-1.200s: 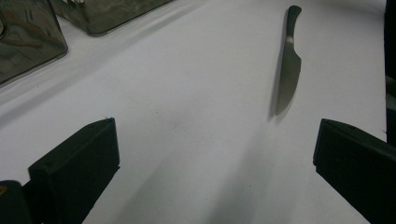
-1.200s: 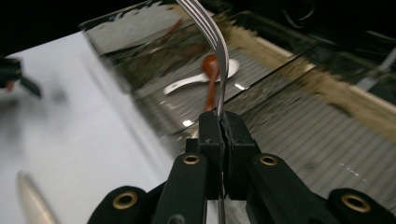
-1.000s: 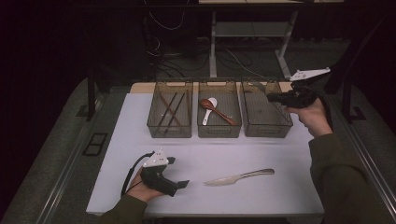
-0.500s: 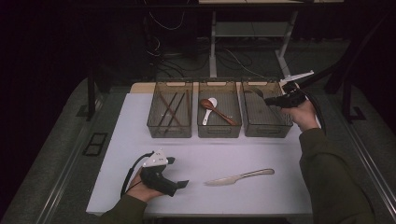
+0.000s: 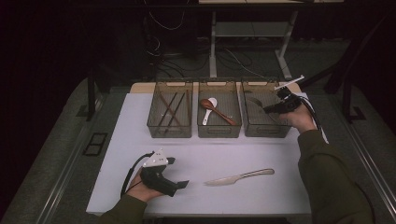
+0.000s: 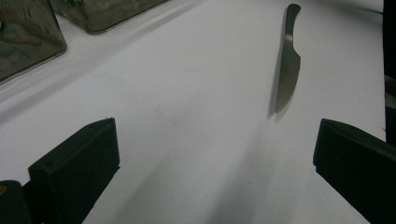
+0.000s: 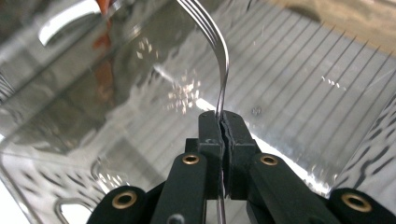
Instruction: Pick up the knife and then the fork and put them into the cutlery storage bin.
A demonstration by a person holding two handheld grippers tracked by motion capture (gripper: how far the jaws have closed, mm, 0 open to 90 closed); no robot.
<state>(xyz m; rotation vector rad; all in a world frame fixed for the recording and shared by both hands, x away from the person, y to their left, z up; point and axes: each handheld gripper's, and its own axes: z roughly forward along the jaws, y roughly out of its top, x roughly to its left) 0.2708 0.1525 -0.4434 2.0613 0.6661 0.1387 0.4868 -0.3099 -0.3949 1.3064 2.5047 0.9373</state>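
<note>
Since the earlier frame our right gripper (image 5: pixel 270 109) has sunk into the right bin (image 5: pixel 266 131) at upper right, jaws clamped on a fork (image 7: pixel 216 44). Our left gripper (image 5: pixel 183 185) rests at lower left, jaws apart, a knife (image 5: pixel 239 177) lying near it.

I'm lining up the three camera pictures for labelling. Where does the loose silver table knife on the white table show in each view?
High view: the silver table knife lies low and centre-right on the white table, in front of the clear bins.
Left gripper view: the knife lies upper right, ahead of the open jaws.
Right gripper view: not in it.
Shared landmark: the clear plastic bins.
</note>
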